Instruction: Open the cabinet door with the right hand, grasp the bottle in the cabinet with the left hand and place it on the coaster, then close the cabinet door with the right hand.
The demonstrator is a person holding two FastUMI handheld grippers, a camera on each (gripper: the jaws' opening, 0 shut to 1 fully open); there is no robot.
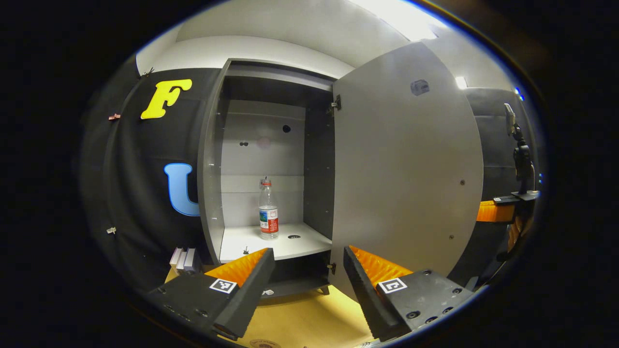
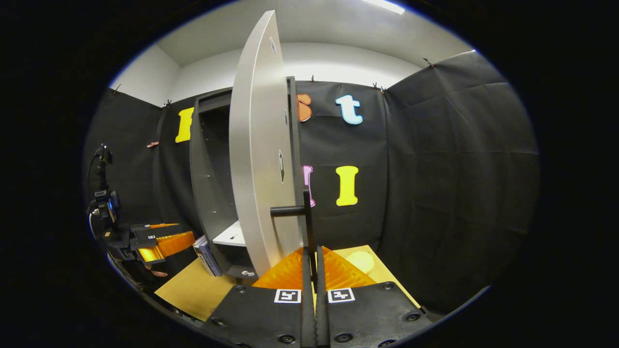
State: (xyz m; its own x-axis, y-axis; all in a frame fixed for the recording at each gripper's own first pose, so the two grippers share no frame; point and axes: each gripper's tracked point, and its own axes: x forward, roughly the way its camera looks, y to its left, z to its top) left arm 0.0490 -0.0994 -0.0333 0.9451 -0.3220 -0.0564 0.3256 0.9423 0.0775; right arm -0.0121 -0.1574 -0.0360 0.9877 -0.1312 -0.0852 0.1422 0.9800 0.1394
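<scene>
A clear bottle [image 1: 268, 210] with a red cap and a red and white label stands upright on the white shelf [image 1: 290, 246] inside the grey cabinet [image 1: 213, 159]. The cabinet door [image 1: 406, 169] is swung wide open to the right. My left gripper [image 1: 308, 253] is open, short of the shelf's front edge, with nothing between its fingers. My right gripper [image 2: 312, 251] is shut on the black bar handle [image 2: 306, 212] of the door [image 2: 258, 159], which I see almost edge-on. A pale round disc [image 2: 360, 261], possibly the coaster, lies on the table right of the door.
A few small books [image 1: 184, 258] stand on the tan table [image 1: 309, 319] left of the cabinet's foot. The right gripper [image 1: 491, 211] peeks past the door's outer edge. The left gripper [image 2: 159, 241] sits at the far left. Black cloth walls close the booth.
</scene>
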